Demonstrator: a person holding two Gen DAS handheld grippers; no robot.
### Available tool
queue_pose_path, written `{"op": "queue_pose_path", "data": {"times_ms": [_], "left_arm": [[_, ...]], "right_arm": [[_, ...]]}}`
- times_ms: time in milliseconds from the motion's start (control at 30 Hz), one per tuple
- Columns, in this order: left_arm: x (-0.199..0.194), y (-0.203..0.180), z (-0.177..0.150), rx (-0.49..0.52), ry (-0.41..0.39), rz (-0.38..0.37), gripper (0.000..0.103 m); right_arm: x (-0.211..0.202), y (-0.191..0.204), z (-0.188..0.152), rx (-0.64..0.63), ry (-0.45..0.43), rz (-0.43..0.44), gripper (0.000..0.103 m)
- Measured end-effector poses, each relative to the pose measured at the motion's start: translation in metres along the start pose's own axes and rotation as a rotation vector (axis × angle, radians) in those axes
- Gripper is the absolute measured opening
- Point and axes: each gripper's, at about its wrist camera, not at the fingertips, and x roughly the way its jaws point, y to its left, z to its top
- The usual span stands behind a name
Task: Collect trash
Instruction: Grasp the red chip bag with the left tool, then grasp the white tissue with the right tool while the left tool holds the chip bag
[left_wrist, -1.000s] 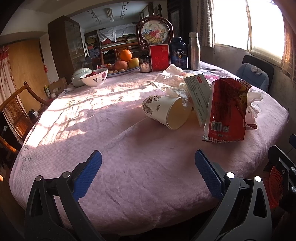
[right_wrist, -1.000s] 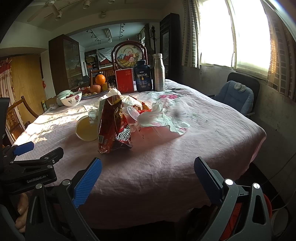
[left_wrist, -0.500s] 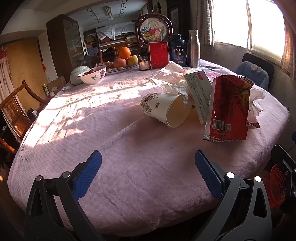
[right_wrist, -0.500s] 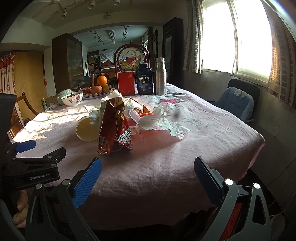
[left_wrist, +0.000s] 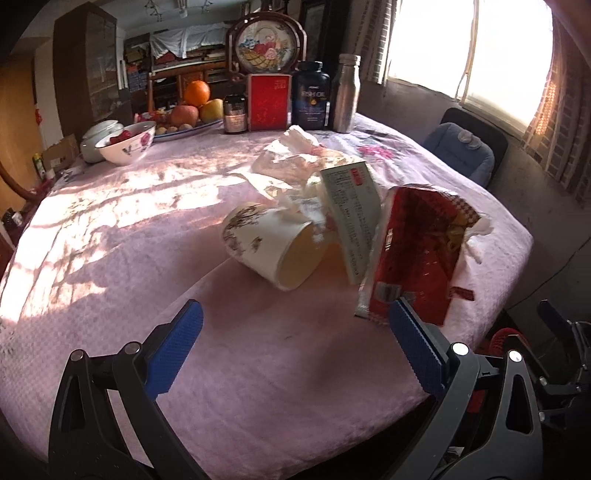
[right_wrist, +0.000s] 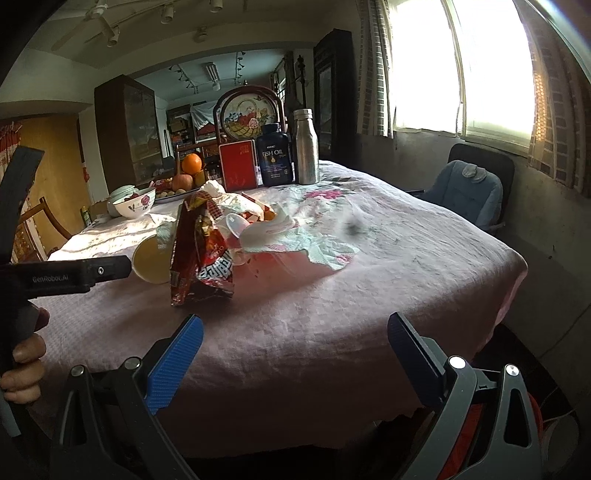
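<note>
A pile of trash lies on the pink tablecloth. A tipped paper cup faces me, with a printed card leaning beside it and a red snack bag standing to the right. Crumpled tissues lie behind. My left gripper is open just short of the cup, nothing between its fingers. In the right wrist view the red snack bag, paper cup and white tissues lie ahead of my open right gripper, over the near table edge.
At the back stand a fish oil bottle, a steel bottle, a red box, a fruit plate and a flowered bowl. A blue-cushioned chair sits by the window. A hand holds the left gripper's handle.
Both grippers have moved forward toward the trash pile, which looks larger and closer. Both stay open and the trash has not moved.
</note>
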Motion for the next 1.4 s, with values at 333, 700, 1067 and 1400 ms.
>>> {"op": "queue_pose_path", "data": {"times_ms": [333,700,1067,1400], "left_arm": [[0.033,-0.065,0.032,0.131,-0.065,-0.142,0.096],[0.022,-0.042,0.050,0.192,-0.088,-0.131,0.050],[0.005,0.026,0.075,0.078,-0.211,-0.051,0.050],[0.006,0.057,0.065,0.034,-0.225,-0.093,0.050]], "right_arm": [[-0.002,-0.035,0.005,0.070,-0.016,-0.046,0.097],[0.013,-0.040,0.007,0.100,0.006,-0.011,0.098],[0.061,-0.017,0.036,0.102,0.065,0.083,0.098],[0.109,-0.006,0.071,0.094,0.083,0.084,0.051]]}}
